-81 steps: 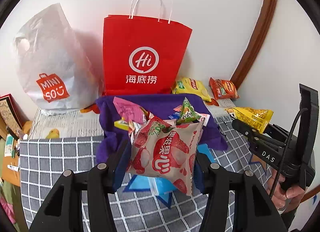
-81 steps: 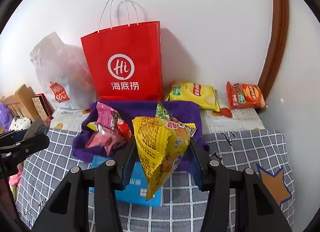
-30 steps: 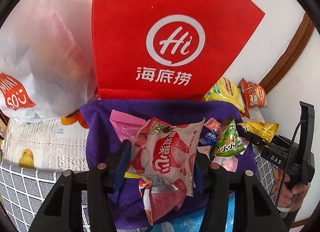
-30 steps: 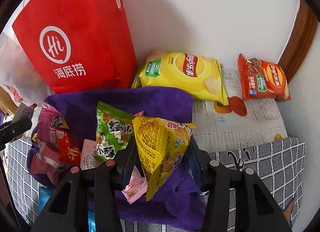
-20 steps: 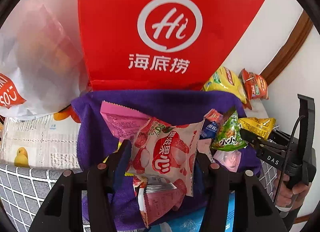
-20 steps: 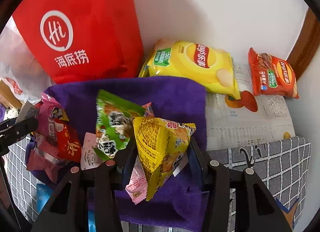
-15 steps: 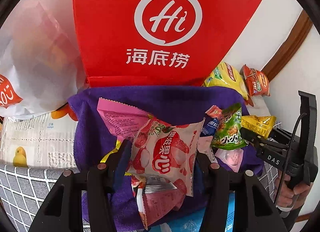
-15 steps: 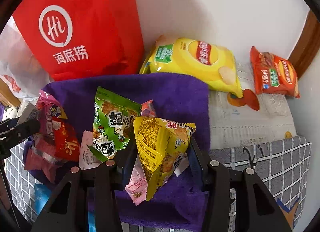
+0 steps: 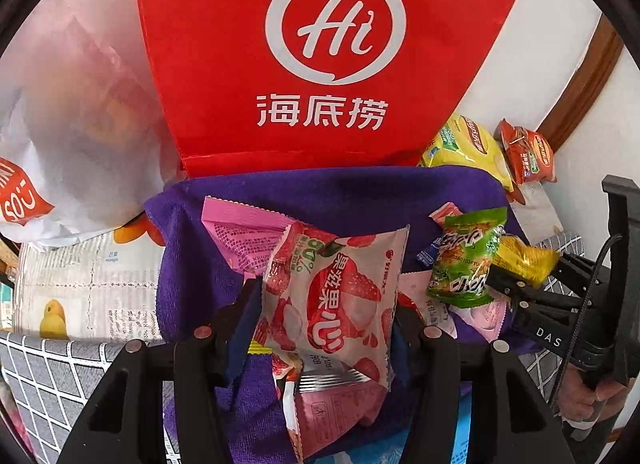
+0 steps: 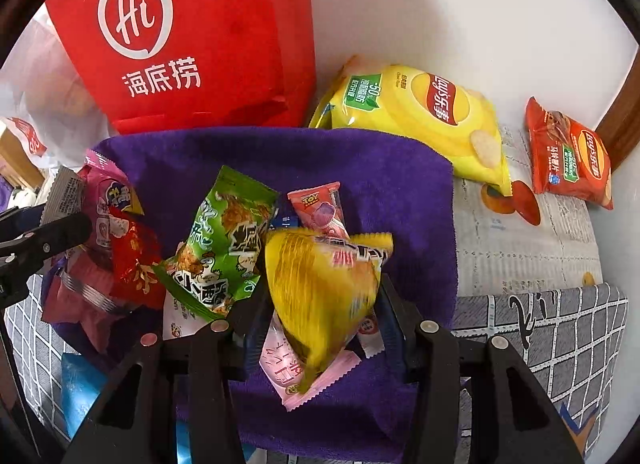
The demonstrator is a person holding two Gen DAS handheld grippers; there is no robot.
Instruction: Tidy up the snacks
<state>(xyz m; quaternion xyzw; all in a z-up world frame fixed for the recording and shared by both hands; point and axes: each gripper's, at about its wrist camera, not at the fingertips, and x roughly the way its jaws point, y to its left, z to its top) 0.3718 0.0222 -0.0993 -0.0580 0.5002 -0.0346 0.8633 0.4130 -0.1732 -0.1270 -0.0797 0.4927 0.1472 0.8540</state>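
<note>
Left gripper (image 9: 328, 312) jaws just easing apart around pink strawberry packet (image 9: 332, 304); right gripper (image 10: 320, 304) clamps blurred yellow packet (image 10: 320, 292). Both over snack-strewn purple towel (image 10: 392, 192); red bag (image 9: 320, 56) behind.

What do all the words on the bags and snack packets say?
"Hi" and "海底捞": red paper bag.
"TOY": small pink packet on the purple cloth.
"DAS": right gripper, seen from the left wrist.
"-50%": big yellow chip bag.
"果滋果心": strawberry packet held in the left gripper.
White plastic bag: logo cut off.
Newspaper, orange chip bag: too small.
</note>
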